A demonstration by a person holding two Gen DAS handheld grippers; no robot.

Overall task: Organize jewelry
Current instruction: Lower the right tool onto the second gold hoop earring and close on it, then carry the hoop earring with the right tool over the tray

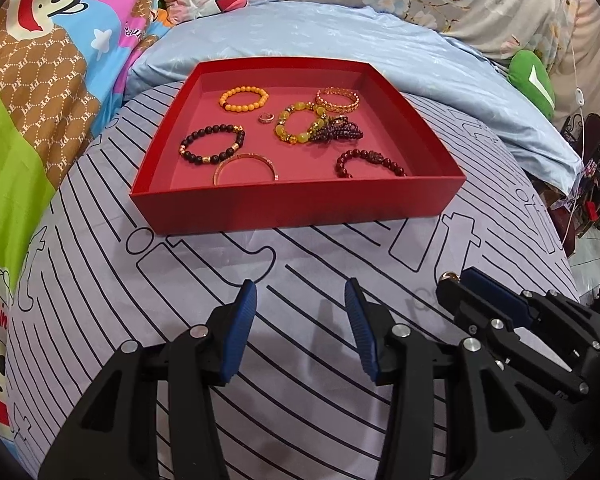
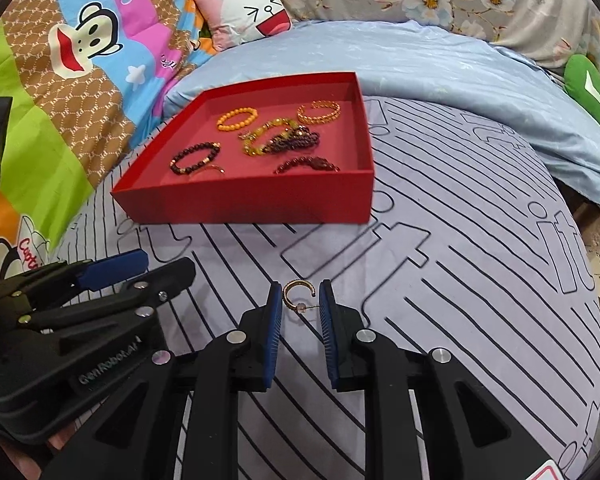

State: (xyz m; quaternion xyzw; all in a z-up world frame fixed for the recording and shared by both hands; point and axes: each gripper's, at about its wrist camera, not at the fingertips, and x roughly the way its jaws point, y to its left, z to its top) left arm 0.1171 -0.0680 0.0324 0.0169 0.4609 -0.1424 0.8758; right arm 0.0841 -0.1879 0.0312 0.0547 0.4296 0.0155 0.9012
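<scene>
A red tray (image 1: 292,210) (image 2: 244,204) sits on the striped grey bedcover and holds several bracelets: an orange bead one (image 1: 244,98), a dark bead one (image 1: 212,145), a yellow bead one (image 1: 300,122), gold bangles (image 1: 337,98), a dark red one (image 1: 364,164) and a small ring (image 1: 265,117). A small gold hoop earring (image 2: 298,294) lies on the cover between the fingers of my right gripper (image 2: 300,300), which is open around it without clamping. My left gripper (image 1: 300,300) is open and empty in front of the tray.
A light blue quilt (image 1: 340,36) lies behind the tray. A colourful cartoon blanket (image 1: 40,80) is on the left, with a rabbit pillow (image 2: 252,10) and floral bedding at the back. A green cushion (image 1: 532,80) lies at the right, where the bed ends.
</scene>
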